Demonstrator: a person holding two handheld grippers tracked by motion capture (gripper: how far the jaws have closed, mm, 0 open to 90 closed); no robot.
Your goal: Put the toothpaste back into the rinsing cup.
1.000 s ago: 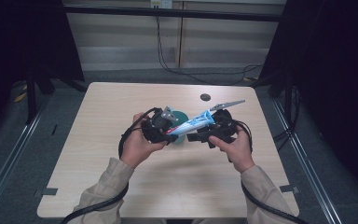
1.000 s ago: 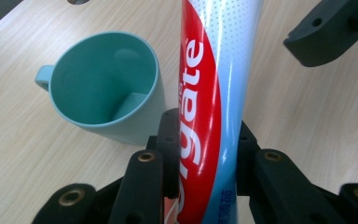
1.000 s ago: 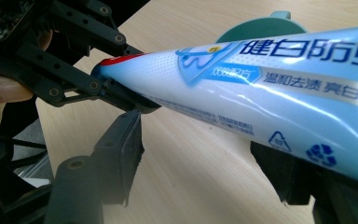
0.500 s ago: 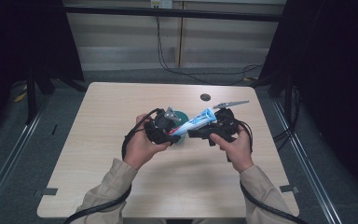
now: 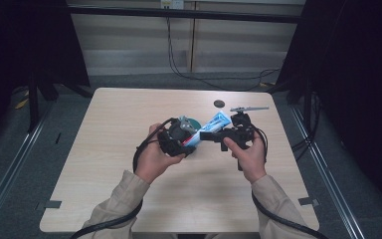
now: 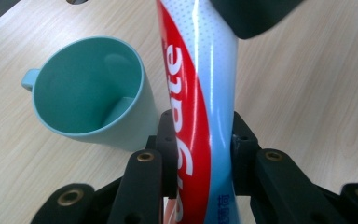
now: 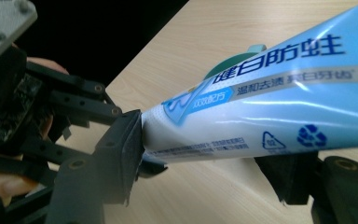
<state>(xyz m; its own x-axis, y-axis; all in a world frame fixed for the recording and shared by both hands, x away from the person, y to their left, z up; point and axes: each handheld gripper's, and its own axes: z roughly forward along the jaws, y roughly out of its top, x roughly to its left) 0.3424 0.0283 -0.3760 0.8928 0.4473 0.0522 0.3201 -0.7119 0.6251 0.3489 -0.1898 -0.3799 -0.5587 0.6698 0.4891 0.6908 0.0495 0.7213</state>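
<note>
A blue, white and red toothpaste tube [image 5: 215,121] [image 6: 196,84] [image 7: 270,102] is held level above the table between both hands. My left gripper [image 5: 185,139] [image 6: 200,140] is shut on its printed lower part, a pad on each side. My right gripper [image 5: 208,134] [image 7: 205,158] is shut on the same tube farther up; its left pad presses the tube and hides the narrow end. A teal cup [image 5: 193,122] [image 6: 88,88] stands upright on the table just behind and below the left gripper, with nothing inside.
The light wooden table [image 5: 104,164] has a small dark round object [image 5: 219,103] near its far edge. Black curtains and metal floor rails flank the table. Cables trail from both grippers toward the person.
The left hand has edged slightly to the right. The tube, the cup and the right hand keep their places.
</note>
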